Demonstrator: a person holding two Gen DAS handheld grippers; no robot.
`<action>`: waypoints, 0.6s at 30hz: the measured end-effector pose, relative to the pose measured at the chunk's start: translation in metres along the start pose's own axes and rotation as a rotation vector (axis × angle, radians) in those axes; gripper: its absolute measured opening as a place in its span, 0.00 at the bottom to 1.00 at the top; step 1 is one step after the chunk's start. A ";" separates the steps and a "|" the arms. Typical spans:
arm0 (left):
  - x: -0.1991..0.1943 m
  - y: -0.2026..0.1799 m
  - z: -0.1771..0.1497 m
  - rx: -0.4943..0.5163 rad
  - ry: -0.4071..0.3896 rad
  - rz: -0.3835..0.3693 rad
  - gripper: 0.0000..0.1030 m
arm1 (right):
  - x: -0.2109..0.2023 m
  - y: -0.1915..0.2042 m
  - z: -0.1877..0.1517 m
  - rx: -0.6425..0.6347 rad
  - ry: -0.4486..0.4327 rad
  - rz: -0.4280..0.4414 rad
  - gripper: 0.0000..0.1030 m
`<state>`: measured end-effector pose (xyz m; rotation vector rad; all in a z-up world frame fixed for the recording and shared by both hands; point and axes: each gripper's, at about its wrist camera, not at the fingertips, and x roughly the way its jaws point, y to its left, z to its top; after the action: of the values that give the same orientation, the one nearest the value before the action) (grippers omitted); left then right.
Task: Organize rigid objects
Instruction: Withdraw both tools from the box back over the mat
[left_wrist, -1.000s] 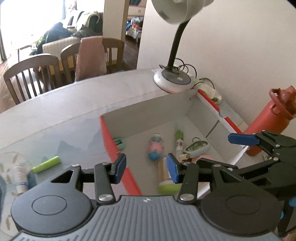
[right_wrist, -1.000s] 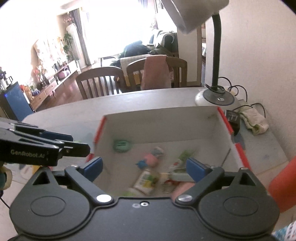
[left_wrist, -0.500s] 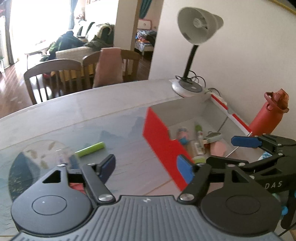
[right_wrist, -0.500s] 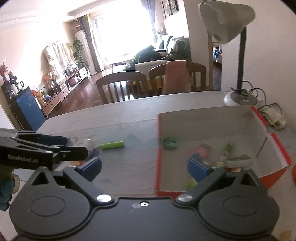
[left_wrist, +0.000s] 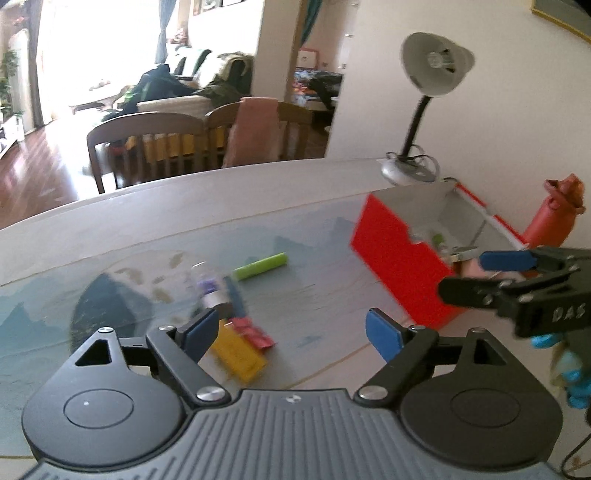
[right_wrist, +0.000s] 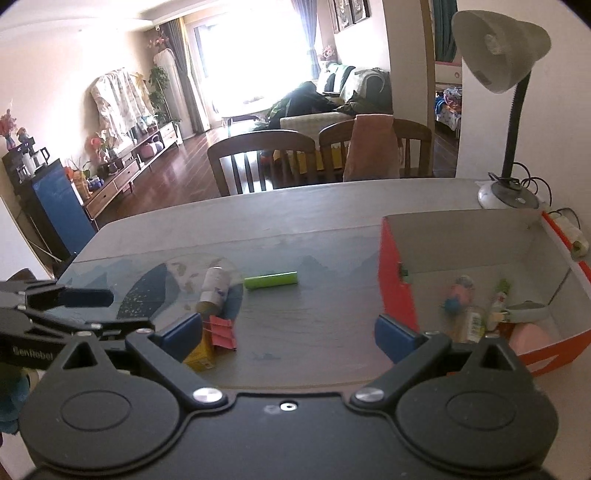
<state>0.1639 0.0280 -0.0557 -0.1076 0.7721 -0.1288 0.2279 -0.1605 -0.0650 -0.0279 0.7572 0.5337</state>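
Blue-padded left gripper (left_wrist: 290, 334): jaws have just been opening, now spread wide with nothing between them, held above the table (left_wrist: 147, 236). Blue-padded right gripper (right_wrist: 288, 332): jaws likewise spread, empty, over bare tabletop.

Yellow block (left_wrist: 238, 356): on the table just beyond the left gripper, partly hidden by its left pad. Red clip-like piece (right_wrist: 222, 331): touching the yellow block's far side. Small white bottle (right_wrist: 213, 288): lying on its side just behind those two. Green cylinder (right_wrist: 270, 280): lying flat, farther off, alone near the table's middle.

Red-sided box (right_wrist: 397, 284), white inside: open-topped, on the table's right. Holds several small items, among them a pink-and-blue figure (right_wrist: 457, 293) and a small labelled bottle (right_wrist: 471, 325); others too blurred to name.

Red flask (left_wrist: 554, 218): upright beyond the box. Grey desk lamp (right_wrist: 506, 184): base behind the box. Wooden chairs (right_wrist: 258, 162): at the table's far edge.
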 end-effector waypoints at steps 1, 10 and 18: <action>0.001 0.006 -0.003 -0.005 0.004 0.002 0.87 | 0.003 0.002 0.000 -0.003 0.003 -0.002 0.97; 0.006 0.040 -0.025 -0.011 -0.022 0.013 1.00 | 0.026 0.023 0.004 -0.039 0.044 -0.008 0.97; 0.035 0.061 -0.039 0.008 0.016 -0.036 1.00 | 0.066 0.022 0.015 -0.074 0.083 -0.010 0.97</action>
<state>0.1662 0.0812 -0.1165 -0.1131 0.7857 -0.1673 0.2664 -0.1085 -0.0940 -0.1230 0.8176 0.5533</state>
